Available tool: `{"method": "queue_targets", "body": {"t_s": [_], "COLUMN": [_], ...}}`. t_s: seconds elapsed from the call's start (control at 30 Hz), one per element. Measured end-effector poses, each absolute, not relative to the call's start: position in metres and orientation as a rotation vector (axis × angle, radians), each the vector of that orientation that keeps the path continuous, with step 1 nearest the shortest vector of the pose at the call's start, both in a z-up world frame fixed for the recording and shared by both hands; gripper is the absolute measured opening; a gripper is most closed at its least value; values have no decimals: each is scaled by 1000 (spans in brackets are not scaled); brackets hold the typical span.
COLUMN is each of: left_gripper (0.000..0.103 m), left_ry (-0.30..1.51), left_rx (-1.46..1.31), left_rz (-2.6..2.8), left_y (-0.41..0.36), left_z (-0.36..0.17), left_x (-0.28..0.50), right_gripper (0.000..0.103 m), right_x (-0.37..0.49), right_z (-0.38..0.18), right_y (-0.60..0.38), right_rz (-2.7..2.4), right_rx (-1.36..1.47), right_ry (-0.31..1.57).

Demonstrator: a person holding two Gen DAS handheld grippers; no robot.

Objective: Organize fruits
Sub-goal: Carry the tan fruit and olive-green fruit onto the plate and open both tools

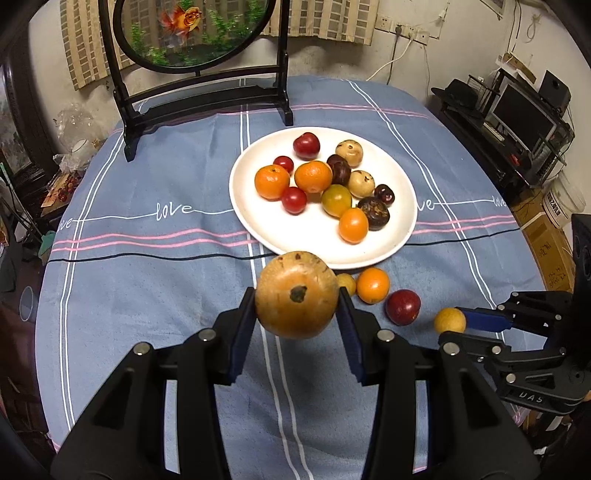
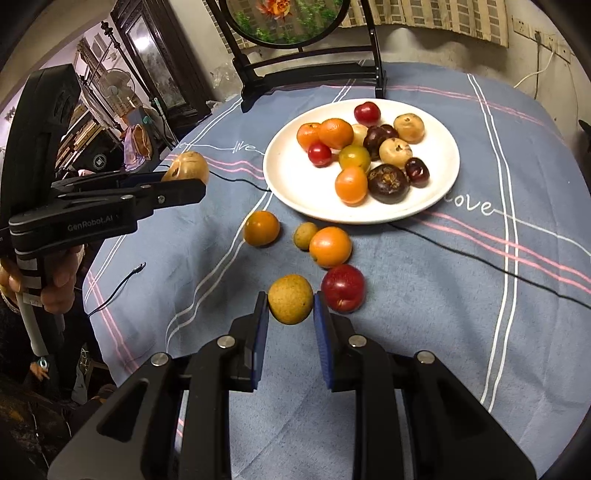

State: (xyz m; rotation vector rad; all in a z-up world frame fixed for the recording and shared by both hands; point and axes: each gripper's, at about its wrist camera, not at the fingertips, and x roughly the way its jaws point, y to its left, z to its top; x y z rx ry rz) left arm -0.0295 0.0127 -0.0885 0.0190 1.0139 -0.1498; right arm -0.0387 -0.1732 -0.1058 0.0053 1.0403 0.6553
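At the near edge of the table, the left gripper (image 1: pixel 297 295) pinches a large tan fruit (image 1: pixel 296 294) between its blue pads and holds it clear of the blue cloth (image 1: pixel 147 295). The right gripper (image 2: pixel 290 304) brackets a small yellow-brown fruit (image 2: pixel 290 299); both pads touch its sides, so the fruit appears gripped, although whether it is lifted off the cloth cannot be determined.

Just beyond, four fruits lie loose on the cloth: a red fruit (image 2: pixel 342 288) just beside the right pad, an orange (image 2: pixel 330 246), a small tan fruit (image 2: pixel 305 235) against it, and a second orange fruit (image 2: pixel 261 228) set apart to the left.

Farther back, the white plate (image 2: pixel 295 184) holds about a dozen fruits in mixed colours: orange, red, tan, dark purple and one yellow-green.

Judged from this layout, the task is well advanced. Two fruits are in hand and four remain on the cloth for transfer. Behind the plate stands a round goldfish screen (image 1: pixel 192 33) on a black stand.
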Motion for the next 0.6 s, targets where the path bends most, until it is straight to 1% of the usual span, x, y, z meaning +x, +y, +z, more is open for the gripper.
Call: {"method": "queue_targets", "body": {"t_s": [0.33,0.6], "left_gripper": [44,44], "left_ry": [992,950], "left_rx": [35,39], "left_rz": [-163,-163], "left_y": [7,3], "left_z": [-78,-61], "left_x": [-9,25], "right_gripper": [24,24], "right_x": [-23,13], "right_z": [-89,-44], "right_y": [-178,-182], "right_rz": [642,606], "right_rx": [10,25], "right_ry": [984,853]}}
